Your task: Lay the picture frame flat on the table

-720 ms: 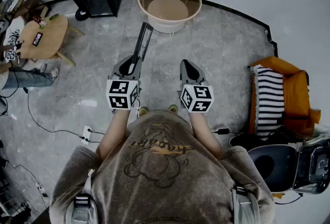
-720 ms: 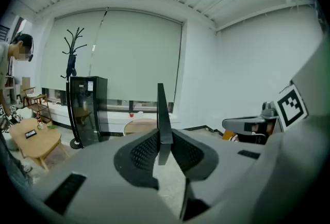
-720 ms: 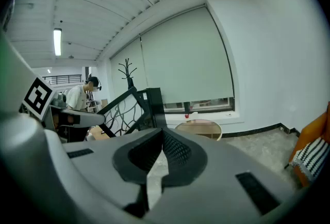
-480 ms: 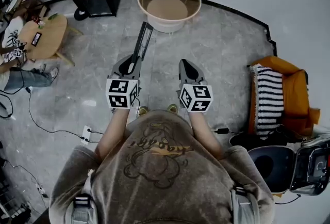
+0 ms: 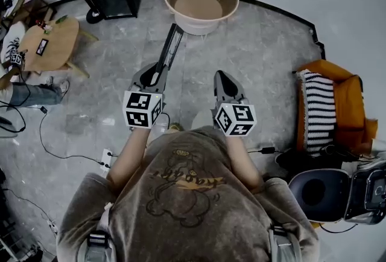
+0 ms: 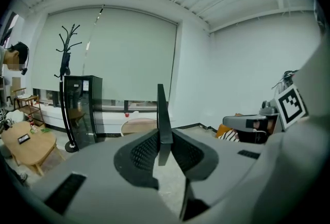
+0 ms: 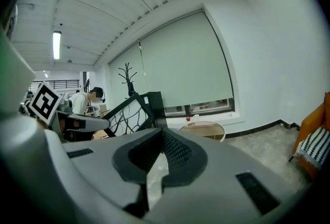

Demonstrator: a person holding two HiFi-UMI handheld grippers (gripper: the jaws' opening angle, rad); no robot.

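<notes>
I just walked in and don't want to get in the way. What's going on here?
A person stands on the grey floor with a gripper in each hand. The left gripper is clamped on a black picture frame, held on edge and pointing toward the round table ahead. The right gripper is shut and empty. The frame is not yet on the table.

Printed grey-brown T-shirt point(image 5: 187, 194); grey left gripper point(image 5: 155, 75) and right gripper point(image 5: 221, 75).
</notes>
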